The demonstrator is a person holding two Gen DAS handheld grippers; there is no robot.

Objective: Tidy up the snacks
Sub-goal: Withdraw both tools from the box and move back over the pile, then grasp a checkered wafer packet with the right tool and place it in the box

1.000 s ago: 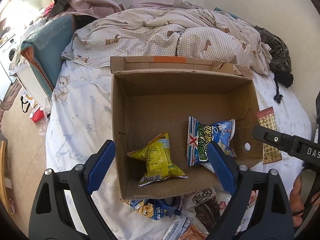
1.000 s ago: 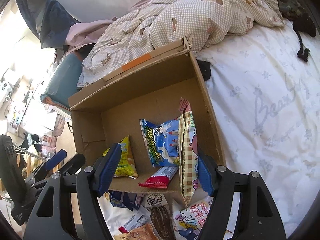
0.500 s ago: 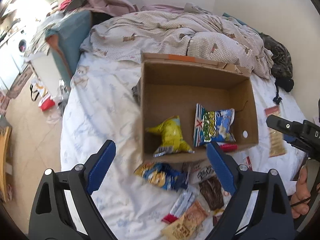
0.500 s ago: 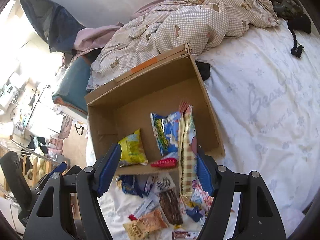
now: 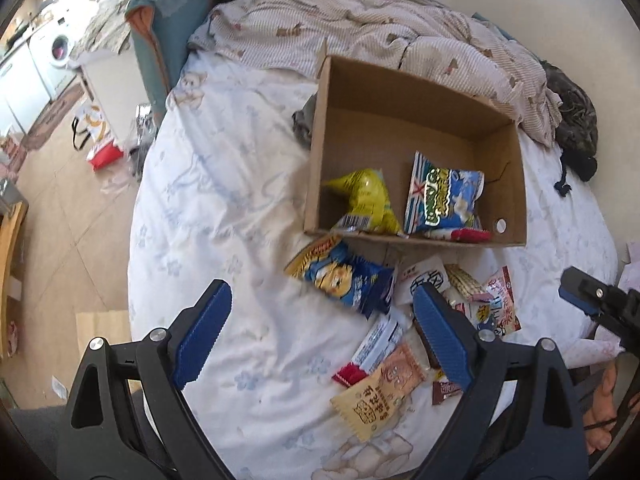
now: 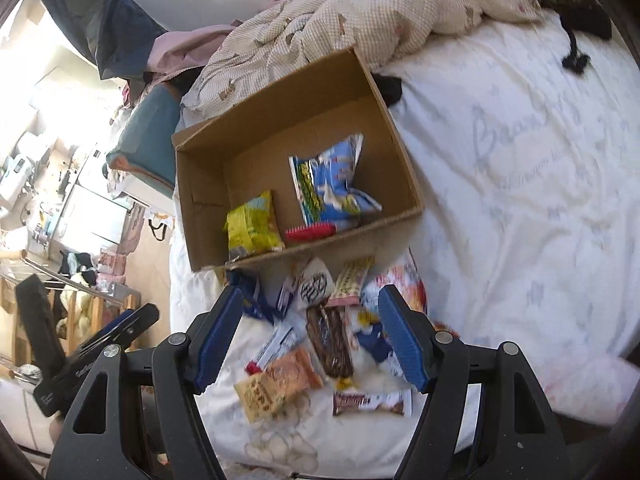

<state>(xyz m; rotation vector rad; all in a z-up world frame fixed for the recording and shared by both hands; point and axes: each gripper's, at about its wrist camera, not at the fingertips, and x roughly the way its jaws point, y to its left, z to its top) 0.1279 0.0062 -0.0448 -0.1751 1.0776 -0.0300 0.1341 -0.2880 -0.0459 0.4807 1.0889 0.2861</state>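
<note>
An open cardboard box (image 5: pixel 516 184) (image 6: pixel 404 148) stands on the bed. Inside lie a yellow snack bag (image 5: pixel 366 196) (image 6: pixel 250 224), a blue and white snack bag (image 5: pixel 442 196) (image 6: pixel 330 184) and a red packet (image 5: pixel 466 234) (image 6: pixel 310 233). Several loose snacks lie on the sheet in front of the box: a blue and yellow bag (image 5: pixel 344 276), an orange packet (image 5: pixel 378 394) (image 6: pixel 280 382) and a brown bar (image 6: pixel 330 340). My left gripper (image 5: pixel 322 330) is open and empty above the sheet near the pile. My right gripper (image 6: pixel 310 336) is open and empty over the pile.
A checked quilt (image 5: pixel 380 36) (image 6: pixel 360 12) is bunched behind the box. Dark clothing (image 5: pixel 576 124) lies at the bed's far right. The bed's left edge drops to a wooden floor (image 5: pixel 68 216) with bags and a washing machine (image 5: pixel 58 46).
Both grippers have drawn back and up from the box. The patterned packet that stood between the right fingers is no longer there; a red packet now lies in the box front.
</note>
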